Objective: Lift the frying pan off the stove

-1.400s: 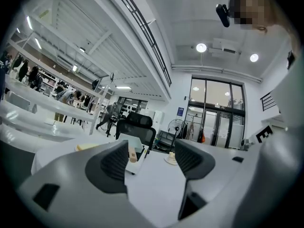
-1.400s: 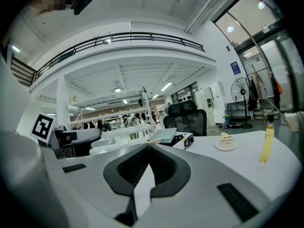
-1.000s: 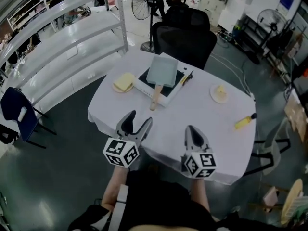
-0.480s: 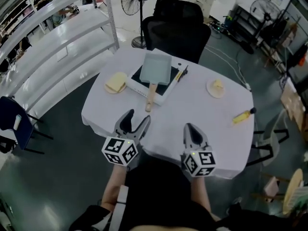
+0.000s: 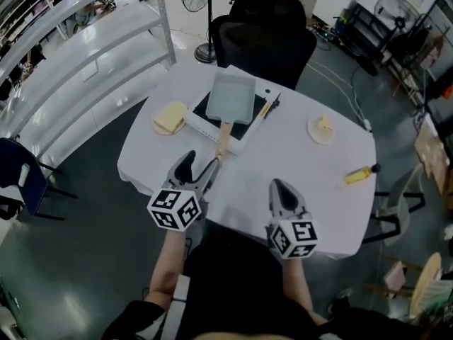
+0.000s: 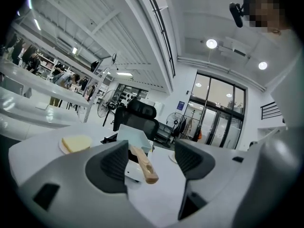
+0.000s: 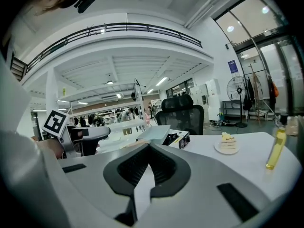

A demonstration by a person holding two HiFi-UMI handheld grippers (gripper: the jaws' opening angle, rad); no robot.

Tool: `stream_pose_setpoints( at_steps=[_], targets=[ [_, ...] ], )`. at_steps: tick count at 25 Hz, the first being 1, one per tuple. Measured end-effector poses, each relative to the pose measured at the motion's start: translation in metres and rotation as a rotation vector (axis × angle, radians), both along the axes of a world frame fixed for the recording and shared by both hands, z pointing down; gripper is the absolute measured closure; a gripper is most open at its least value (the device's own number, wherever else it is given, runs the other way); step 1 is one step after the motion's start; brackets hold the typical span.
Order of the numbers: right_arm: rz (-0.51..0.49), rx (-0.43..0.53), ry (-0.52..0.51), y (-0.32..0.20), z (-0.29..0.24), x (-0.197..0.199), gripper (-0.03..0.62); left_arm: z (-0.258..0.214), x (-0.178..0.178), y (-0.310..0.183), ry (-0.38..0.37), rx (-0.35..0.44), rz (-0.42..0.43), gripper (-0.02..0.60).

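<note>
While the left claw (image 5: 201,160) gapes, the frying pan (image 5: 230,98) tops the stove (image 5: 205,128).

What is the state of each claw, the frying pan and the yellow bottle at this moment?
left claw: open, the wooden handle just ahead of its jaws, not gripped.
right claw: shut, empty.
frying pan: resting on the stove, not yet lifted.
yellow bottle: standing upright, capped.

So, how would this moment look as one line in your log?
frying pan on stove, not lifted | left gripper open, handle just ahead, ungripped | right gripper shut, empty
</note>
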State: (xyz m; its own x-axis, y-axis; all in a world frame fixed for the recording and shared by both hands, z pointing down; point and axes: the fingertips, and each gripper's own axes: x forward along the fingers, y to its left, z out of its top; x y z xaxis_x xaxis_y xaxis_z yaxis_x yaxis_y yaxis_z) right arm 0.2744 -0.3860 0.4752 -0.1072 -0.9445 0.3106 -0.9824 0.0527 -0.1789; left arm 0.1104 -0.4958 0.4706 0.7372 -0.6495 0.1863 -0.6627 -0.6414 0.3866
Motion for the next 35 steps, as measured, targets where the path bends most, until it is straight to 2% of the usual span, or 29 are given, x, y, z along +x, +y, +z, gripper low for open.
stream_pose_setpoints(
  at_steps=[8, 13, 16, 22, 26, 35],
  targets=[
    [-0.028, -0.029, -0.013, -0.039, 0.007, 0.012, 0.588, 0.016, 0.020, -0.049, -0.008, -0.090, 0.024, 0.293],
    [-0.044, -0.054, -0.027, -0.061, 0.017, 0.022, 0.588, 0.042, 0.041, -0.069, 0.010, -0.244, 0.073, 0.293],
    [-0.050, -0.061, -0.033, -0.073, 0.021, 0.028, 0.588, 0.058, 0.052, -0.076, -0.006, -0.331, 0.115, 0.293],
    [-0.061, -0.075, -0.054, -0.088, 0.033, 0.037, 0.588, 0.086, 0.071, -0.082, -0.056, -0.466, 0.218, 0.293],
    [-0.068, -0.089, -0.069, -0.094, 0.041, 0.042, 0.588, 0.097, 0.082, -0.083, -0.087, -0.525, 0.284, 0.293],
    [-0.095, -0.106, -0.089, -0.106, 0.052, 0.042, 0.588, 0.107, 0.100, -0.079, 0.014, -0.700, 0.409, 0.293]
  ],
)
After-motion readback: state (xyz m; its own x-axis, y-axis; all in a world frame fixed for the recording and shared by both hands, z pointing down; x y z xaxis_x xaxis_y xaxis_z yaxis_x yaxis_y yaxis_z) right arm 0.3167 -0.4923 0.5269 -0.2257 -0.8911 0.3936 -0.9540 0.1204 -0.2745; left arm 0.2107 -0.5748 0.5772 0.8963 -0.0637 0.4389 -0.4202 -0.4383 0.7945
